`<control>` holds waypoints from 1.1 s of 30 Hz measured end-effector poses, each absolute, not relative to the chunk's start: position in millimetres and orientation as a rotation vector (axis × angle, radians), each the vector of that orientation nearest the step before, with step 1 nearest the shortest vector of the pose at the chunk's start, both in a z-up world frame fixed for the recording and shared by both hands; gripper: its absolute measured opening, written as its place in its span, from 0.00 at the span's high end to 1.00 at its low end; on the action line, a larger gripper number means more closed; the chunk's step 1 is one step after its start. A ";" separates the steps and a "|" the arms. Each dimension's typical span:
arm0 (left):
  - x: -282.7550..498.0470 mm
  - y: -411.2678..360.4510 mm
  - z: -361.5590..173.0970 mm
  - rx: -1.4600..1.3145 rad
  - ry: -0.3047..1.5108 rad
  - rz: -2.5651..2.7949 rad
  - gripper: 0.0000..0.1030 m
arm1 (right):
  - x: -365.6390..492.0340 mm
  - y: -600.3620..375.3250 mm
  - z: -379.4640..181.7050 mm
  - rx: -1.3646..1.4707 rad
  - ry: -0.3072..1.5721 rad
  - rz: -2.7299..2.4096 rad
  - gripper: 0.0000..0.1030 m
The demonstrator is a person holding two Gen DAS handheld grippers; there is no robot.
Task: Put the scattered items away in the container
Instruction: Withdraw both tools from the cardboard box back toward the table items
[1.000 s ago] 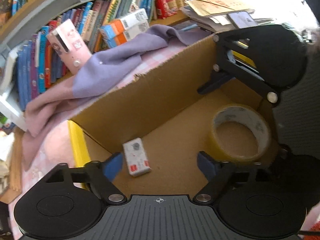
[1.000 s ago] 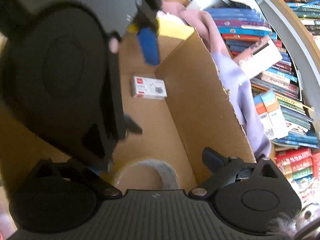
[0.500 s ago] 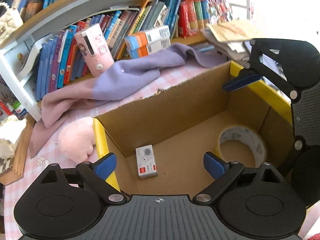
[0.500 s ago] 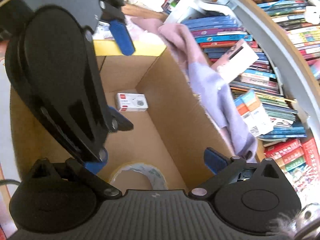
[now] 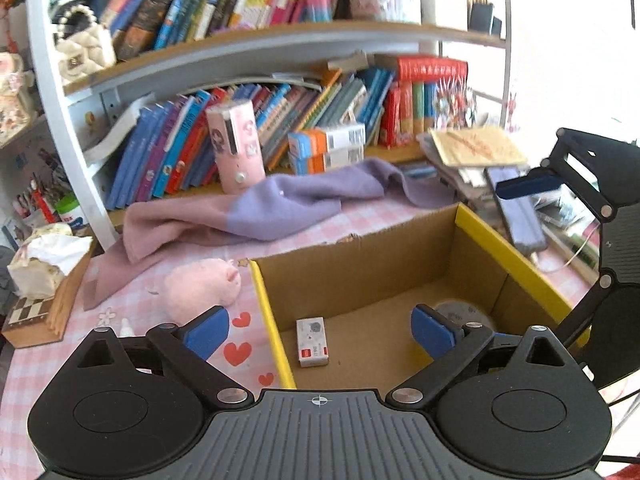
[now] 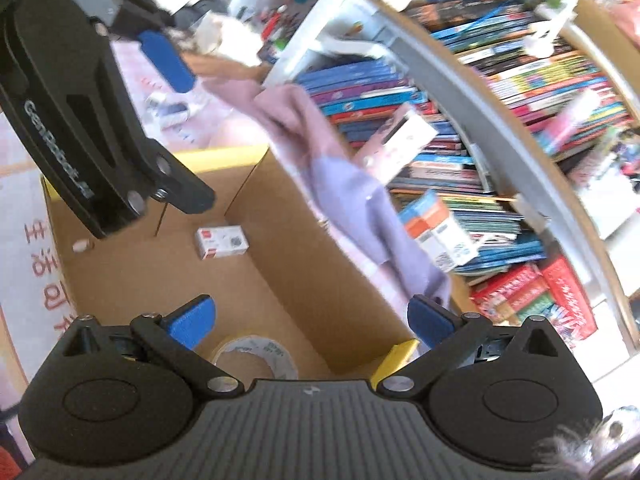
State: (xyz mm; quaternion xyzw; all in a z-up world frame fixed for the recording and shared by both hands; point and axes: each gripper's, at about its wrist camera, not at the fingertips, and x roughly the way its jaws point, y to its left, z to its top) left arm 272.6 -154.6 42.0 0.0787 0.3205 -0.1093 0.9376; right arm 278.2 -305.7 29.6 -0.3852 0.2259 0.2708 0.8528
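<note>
- Looking along the left wrist view: left gripper (image 5: 318, 330) has just been opening; jaws now spread wide, nothing between the blue pads. Cardboard box (image 5: 516, 258) sits on the pink checked tablecloth (image 5: 132, 304). Small white box (image 5: 313, 342) lies on its floor, tape roll (image 5: 466, 312) partly hidden behind the right pad. Pink plush (image 5: 202, 286) outside, just beside the box.
- Right wrist view: right gripper (image 6: 310, 322) released, empty. Tape roll (image 6: 256, 354) and small white box (image 6: 221, 242) inside the cardboard box (image 6: 316, 276), well apart.

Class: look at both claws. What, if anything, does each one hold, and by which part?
Nothing. The left claw and right claw both stand open and empty above the cardboard box.
</note>
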 end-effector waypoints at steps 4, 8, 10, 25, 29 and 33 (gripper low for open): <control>253.3 -140.9 56.6 0.096 0.603 -0.225 0.03 | 261.6 -311.8 47.3 -0.731 0.449 0.498 0.00; 232.0 -126.5 68.1 0.031 0.554 -0.230 0.03 | 241.0 -317.4 65.3 -0.595 0.407 0.419 0.00; 222.2 -118.7 71.7 0.000 0.537 -0.231 0.03 | 228.5 -319.0 72.3 -0.526 0.379 0.385 0.00; 144.1 -48.6 61.8 -0.112 0.484 -0.206 0.00 | 133.4 -300.7 70.3 -0.216 0.316 0.073 0.00; 121.8 -33.8 52.4 -0.105 0.504 -0.221 0.00 | 106.1 -289.5 63.6 -0.168 0.356 0.004 0.00; 102.1 -20.5 41.8 -0.072 0.535 -0.226 0.00 | 81.9 -273.4 55.9 -0.142 0.381 -0.034 0.00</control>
